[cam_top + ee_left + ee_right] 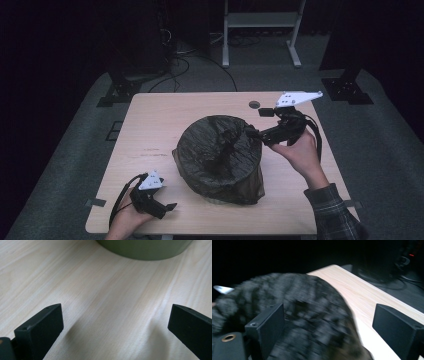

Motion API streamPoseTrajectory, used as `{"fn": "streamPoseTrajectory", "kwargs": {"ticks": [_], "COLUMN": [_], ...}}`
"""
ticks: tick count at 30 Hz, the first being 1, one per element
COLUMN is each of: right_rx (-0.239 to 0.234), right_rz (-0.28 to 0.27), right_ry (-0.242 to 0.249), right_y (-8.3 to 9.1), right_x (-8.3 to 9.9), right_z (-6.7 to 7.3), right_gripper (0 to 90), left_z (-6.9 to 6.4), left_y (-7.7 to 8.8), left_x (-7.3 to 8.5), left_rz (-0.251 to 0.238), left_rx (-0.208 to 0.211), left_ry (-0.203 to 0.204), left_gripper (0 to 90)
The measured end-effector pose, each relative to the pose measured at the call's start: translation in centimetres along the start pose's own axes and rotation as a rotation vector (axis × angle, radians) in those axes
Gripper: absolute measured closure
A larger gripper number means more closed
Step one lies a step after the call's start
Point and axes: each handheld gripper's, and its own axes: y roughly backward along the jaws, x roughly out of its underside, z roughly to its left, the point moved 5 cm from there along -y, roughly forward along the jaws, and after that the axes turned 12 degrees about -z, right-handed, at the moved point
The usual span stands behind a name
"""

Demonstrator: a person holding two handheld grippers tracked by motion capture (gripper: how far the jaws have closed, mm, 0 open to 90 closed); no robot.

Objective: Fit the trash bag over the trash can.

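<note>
A light wooden table (150, 130) carries a round bin (220, 160) draped in a black bag (312, 315), standing upright at the middle. The right gripper (260, 134) hovers at its rim, jaws apart and empty. The left gripper (167, 206) sits low near the front edge, jaws wide apart.

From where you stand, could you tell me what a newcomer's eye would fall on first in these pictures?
First, the black plastic bag draped over a round bin in the middle of the wooden table, crumpled and sagging into the opening. Next, the right gripper at the bag's right rim, jaws open with the bag between them. The left gripper sits near the table's front left edge, jaws wide open over bare wood.
</note>
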Motion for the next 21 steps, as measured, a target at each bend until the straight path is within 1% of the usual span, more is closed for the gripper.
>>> {"fn": "streamPoseTrajectory", "kwargs": {"ticks": [2,3,6,8,11,13,14,15,16,18,19,20,21], "right_rx": [-0.029,-0.030,-0.057,-0.081,-0.103,-0.128,-0.134,-0.144,-0.144,-0.147,-0.153,-0.157,-0.157], "right_rz": [-0.012,-0.015,-0.015,-0.013,-0.008,-0.009,-0.004,0.014,0.014,0.034,0.062,0.082,0.082], "right_ry": [0.008,0.014,0.038,0.045,0.067,0.068,0.073,0.081,0.081,0.087,0.084,0.077,0.077], "right_y": [-0.5,-0.7,-1.8,-2.7,-4.0,-5.0,-5.5,-6.7,-6.7,-7.9,-9.1,-9.7,-9.7], "right_x": [-0.4,-0.6,-1.4,-2.0,-2.7,-3.0,-3.0,-3.0,-3.0,-2.9,-2.5,-2.2,-2.2], "right_z": [1.1,1.5,3.0,3.8,4.9,5.5,5.9,6.3,6.3,6.6,6.7,6.8,6.8], "right_gripper": [9.8,9.8,9.8,9.8,9.8,9.8,9.8,9.8,9.8,9.8,9.8,9.8,9.8], "left_z": [0.1,0.0,-0.1,-0.2,-0.1,-0.1,-0.1,-0.1,-0.1,-0.1,-0.1,-0.1,-0.1], "left_y": [-0.1,-0.2,-0.6,-0.6,-0.7,-0.6,-0.6,-0.6,-0.7,-0.7,-0.7,-0.7,-0.7], "left_x": [0.2,0.2,0.4,0.4,0.5,0.5,0.5,0.5,0.5,0.5,0.5,0.5,0.5], "left_rz": [-0.002,0.004,0.008,0.004,-0.016,-0.019,-0.018,-0.018,-0.018,-0.018,-0.018,-0.018,-0.019], "left_rx": [0.001,0.007,0.010,0.014,0.017,0.017,0.018,0.018,0.018,0.018,0.018,0.018,0.018], "left_ry": [0.001,0.003,-0.011,-0.011,-0.015,-0.014,-0.016,-0.017,-0.016,-0.017,-0.017,-0.017,-0.017], "left_gripper": [0.0,0.0,0.0,0.0,0.0,0.0,0.0,0.0,0.0,0.0,0.0,0.0,0.0]}}
